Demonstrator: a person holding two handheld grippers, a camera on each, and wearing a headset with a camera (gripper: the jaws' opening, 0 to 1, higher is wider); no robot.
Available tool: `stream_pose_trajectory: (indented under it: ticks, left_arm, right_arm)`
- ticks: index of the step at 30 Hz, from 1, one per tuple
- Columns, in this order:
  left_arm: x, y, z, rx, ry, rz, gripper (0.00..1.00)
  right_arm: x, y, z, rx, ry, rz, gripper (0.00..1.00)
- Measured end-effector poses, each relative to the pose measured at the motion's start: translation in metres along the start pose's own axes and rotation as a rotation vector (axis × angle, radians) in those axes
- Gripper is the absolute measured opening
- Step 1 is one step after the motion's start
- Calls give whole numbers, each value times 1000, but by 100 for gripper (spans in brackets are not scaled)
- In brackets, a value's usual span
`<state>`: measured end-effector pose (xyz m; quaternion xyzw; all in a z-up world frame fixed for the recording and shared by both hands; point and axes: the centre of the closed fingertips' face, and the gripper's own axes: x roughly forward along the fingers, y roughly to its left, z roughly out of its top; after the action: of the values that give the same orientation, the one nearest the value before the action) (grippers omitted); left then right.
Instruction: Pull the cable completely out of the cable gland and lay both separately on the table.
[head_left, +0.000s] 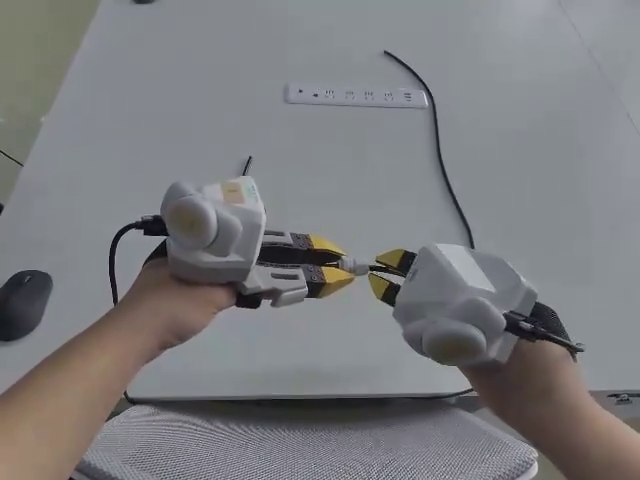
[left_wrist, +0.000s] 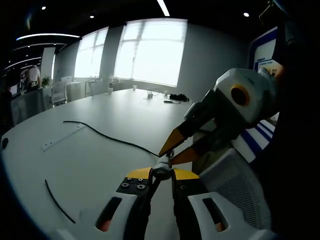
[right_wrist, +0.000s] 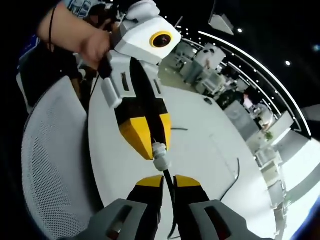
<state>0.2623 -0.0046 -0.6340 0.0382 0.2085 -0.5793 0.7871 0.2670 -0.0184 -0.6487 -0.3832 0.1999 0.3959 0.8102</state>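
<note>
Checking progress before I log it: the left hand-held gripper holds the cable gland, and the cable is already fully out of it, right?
Not out: the right gripper view shows the cable still running into the cable gland, which the left hand-held gripper holds.

Both forearms reach in from below, and the grippers meet tip to tip. The left gripper has its jaws pinched on the cable gland. The right gripper has its jaws closed on the cable.
</note>
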Motion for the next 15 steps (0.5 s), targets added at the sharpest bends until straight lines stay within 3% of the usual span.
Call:
stream_pose_trajectory:
  ticks: [6, 14, 15]
  left_arm:
    - [2, 1, 0, -5, -1, 0, 15]
    - [4, -1, 1, -2, -5, -4, 15]
    - [4, -1, 1, -3, -5, -4, 15]
  right_arm:
    - [1, -1, -4, 7, 9, -5, 1]
    - [-1, -5, -6, 91, -7, -12, 1]
    - [0, -4, -7, 133, -14, -2, 1]
